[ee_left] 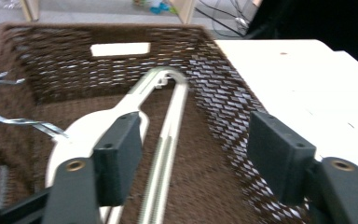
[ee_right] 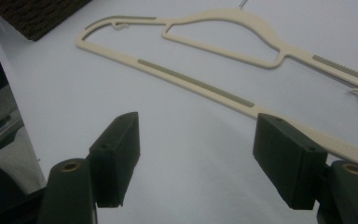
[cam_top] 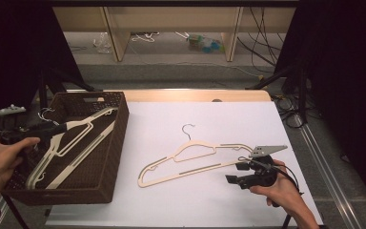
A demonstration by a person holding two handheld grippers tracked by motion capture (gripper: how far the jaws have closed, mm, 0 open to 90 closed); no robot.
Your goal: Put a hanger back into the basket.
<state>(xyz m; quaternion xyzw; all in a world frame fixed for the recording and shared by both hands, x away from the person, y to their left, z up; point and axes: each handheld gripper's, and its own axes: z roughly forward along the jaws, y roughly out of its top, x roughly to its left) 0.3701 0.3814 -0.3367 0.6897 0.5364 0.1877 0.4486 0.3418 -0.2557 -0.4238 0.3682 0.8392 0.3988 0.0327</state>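
A cream hanger lies slanted inside a brown woven basket at the table's left. My left gripper hovers over the basket's left side, open. In the left gripper view its jaws stand wide apart above that hanger, with nothing between them. A second cream hanger with a dark wire hook lies flat on the white table. My right gripper is at that hanger's right end, open. In the right gripper view the right gripper is empty, and the hanger's lower bar runs under the right jaw.
The basket's woven wall rises just right of the left jaws, and the hanger's twisted metal hook lies at the basket's left. A corner of the basket shows beyond the table hanger. Wooden shelving legs and cables stand behind the table.
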